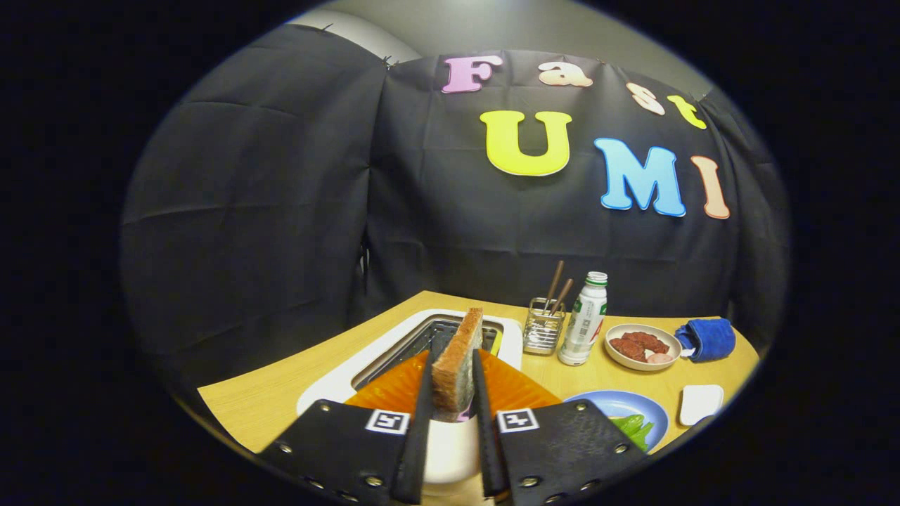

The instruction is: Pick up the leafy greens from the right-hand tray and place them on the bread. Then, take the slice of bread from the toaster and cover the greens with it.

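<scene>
Jaws point(450, 393) clamped on the slice of bread point(458, 360), one finger pressed to each face, slice standing on edge w/ crust ridge pointing away from the camera. Bread is just above the toaster point(330, 383), a white unit w/ a dark slot, sitting on the wooden table point(267, 397) directly ahead of the fingers. Can't tell if the slice's lower end is fully out of the slot.

Leafy greens point(635, 427) lie on a blue plate point(619, 404) to the right of the jaws, partly hidden behind the right finger mount; whatever is under them can't be made out.

Beyond the toaster, to its right: metal mesh holder point(543, 330) w/ two brown sticks in it, touching or just beside a white bottle w/ green cap point(583, 320). Further right a shallow bowl w/ reddish meat slices point(642, 346), then a rolled blue cloth point(706, 339) near the table edge. A small white dish point(701, 403) sits nearer, right of the blue plate
</scene>
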A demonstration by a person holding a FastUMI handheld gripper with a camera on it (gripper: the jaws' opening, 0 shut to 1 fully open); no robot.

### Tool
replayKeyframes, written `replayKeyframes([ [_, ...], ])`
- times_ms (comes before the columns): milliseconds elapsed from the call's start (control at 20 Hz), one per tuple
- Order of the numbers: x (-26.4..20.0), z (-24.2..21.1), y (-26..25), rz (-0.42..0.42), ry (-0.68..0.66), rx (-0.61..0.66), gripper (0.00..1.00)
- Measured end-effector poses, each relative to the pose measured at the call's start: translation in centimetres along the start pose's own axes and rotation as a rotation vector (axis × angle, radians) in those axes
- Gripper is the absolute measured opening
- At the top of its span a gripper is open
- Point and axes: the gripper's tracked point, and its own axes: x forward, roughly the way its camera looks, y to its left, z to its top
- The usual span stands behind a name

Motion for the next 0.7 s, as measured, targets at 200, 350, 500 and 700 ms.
replayKeyframes([
  [200, 0.2, 0.0, 0.1, -0.001, 0.006, 0.002, 0.13],
  [350, 0.2, 0.0, 0.1, 0.028, 0.005, 0.009, 0.08],
  [500, -0.1, 0.5, -0.1, 0.042, -0.002, 0.027, 0.08],
  [700, -1.5, 3.8, -0.3, 0.057, -0.060, 0.055, 0.08],
])
